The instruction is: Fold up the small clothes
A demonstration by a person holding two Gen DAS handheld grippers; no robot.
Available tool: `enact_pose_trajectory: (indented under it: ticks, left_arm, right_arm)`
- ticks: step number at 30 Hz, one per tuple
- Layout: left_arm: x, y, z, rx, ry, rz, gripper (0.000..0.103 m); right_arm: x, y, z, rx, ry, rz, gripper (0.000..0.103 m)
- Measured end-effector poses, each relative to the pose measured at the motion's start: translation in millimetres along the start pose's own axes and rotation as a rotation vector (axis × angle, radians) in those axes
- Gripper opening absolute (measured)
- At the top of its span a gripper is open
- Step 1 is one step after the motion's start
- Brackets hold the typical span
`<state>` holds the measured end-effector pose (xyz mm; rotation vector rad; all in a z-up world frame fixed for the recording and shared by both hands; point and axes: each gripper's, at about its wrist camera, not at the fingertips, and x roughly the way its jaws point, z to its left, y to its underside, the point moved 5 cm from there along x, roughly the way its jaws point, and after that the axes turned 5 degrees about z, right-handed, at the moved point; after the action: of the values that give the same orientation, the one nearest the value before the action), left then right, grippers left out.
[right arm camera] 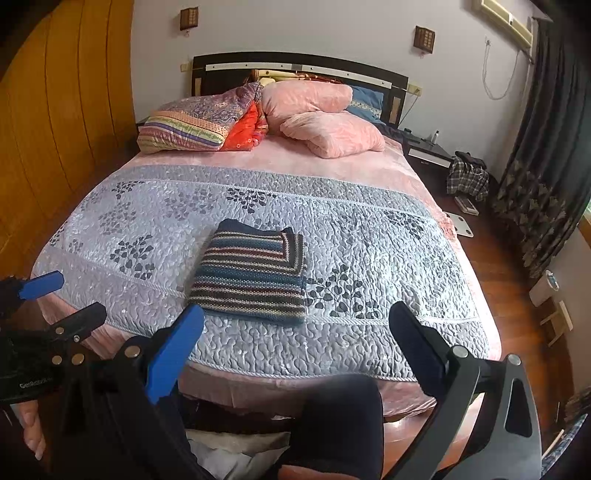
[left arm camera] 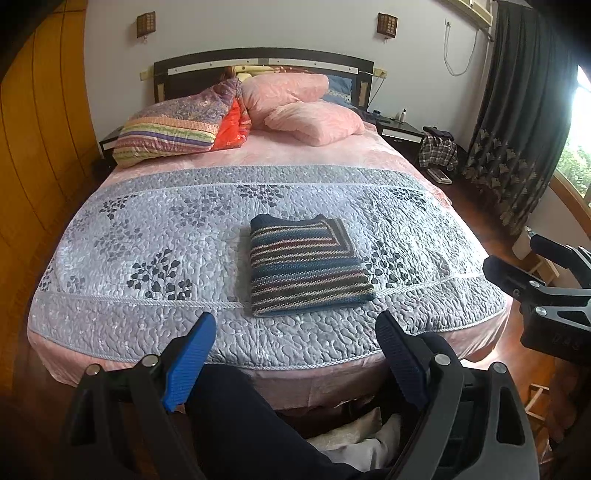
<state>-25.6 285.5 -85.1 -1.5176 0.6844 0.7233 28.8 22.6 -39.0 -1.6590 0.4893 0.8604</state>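
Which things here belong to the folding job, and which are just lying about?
Job: striped knit garment, folded on the grey quilt; left gripper; right gripper, both open.
Lying about: pink pillows, striped pillow, plaid cloth.

Only real text I can spot is white lettering on the left tool [right arm camera: 44,295] body. Starts with "Ges", rest is too blurry. The right tool [left arm camera: 517,258] has faint marks, unreadable.

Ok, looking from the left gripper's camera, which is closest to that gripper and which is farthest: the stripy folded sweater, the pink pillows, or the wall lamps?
From the left gripper:
1. Striped folded sweater, on the grey quilt just ahead.
2. Pink pillows, at the head of the bed.
3. Wall lamps, high above the headboard.
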Motion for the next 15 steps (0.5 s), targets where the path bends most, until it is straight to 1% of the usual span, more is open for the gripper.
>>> enact_pose_trajectory:
  ticks: [15]
  left_arm:
    - [0.9,1.2,-0.7,0.0,0.003,0.002,0.088]
  right_arm:
    - [2.7,-1.7,0.6,-0.002,0.009,-0.004,0.1]
